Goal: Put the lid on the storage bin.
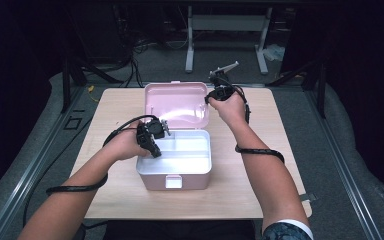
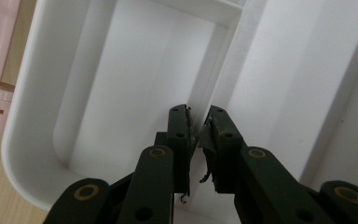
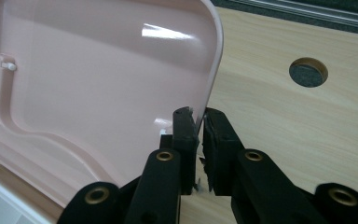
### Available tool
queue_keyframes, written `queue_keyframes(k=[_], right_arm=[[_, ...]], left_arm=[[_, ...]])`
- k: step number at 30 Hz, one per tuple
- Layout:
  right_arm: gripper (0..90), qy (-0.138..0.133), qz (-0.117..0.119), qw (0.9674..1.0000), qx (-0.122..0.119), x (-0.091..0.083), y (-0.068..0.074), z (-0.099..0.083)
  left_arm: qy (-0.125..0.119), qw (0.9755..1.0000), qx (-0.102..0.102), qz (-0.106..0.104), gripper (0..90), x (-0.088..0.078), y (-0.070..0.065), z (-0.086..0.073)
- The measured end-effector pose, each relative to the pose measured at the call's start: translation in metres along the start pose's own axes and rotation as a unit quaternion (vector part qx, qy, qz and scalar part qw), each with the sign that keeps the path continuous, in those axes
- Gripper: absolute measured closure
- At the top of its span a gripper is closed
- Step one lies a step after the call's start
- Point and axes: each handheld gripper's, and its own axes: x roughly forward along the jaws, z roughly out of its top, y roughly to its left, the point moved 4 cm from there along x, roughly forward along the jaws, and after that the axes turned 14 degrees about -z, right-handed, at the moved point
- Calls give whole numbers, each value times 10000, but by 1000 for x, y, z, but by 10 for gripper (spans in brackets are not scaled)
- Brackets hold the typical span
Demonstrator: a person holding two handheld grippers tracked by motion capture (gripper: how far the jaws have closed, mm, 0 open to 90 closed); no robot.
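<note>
Gripping the pink lid's (image 3: 98, 84) edge at two o'clock, the right tool (image 3: 199, 119) holds the box open mid-worktop (image 1: 260, 165); left tool (image 2: 199, 116) clamps the white tray's (image 2: 42, 116) divider, lifting remains

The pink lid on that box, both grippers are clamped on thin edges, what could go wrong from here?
1. The right gripper pinches only the thin side edge of the pink lid; the edge could slip out and the lid swing.
2. The left gripper clamps the thin divider wall of the white tray; a pull could lift or tip the tray.
3. The box is otherwise unheld and could slide on the table.
</note>
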Motion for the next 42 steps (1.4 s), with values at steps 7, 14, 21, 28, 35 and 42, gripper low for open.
queue_keyframes(k=[7, 14, 21, 28, 35, 42], right_arm=[[842, -32, -4, 10000, -5, -2, 0, 0], [842, -40, -2, 10000, -7, -1, 0, 1], [842, -35, -50, 10000, -7, -2, 1, 1], [843, -71, -47, 10000, -13, -2, 2, 1], [844, -152, -62, 9999, -20, -5, 2, -1], [847, -238, -81, 9997, -9, -10, 3, -2]], left_arm=[[22, 10000, 14, 0, 768, -3, 2, -3], [-623, 9979, -169, -98, 741, -40, 7, -8], [-1299, 9865, -988, 102, 688, -64, 40, -18], [-1816, 9699, -1550, 480, 628, -70, 72, -22], [-2279, 9519, -1913, 737, 561, -88, 94, -23], [-2322, 9463, -2113, 777, 559, -88, 109, -15]])
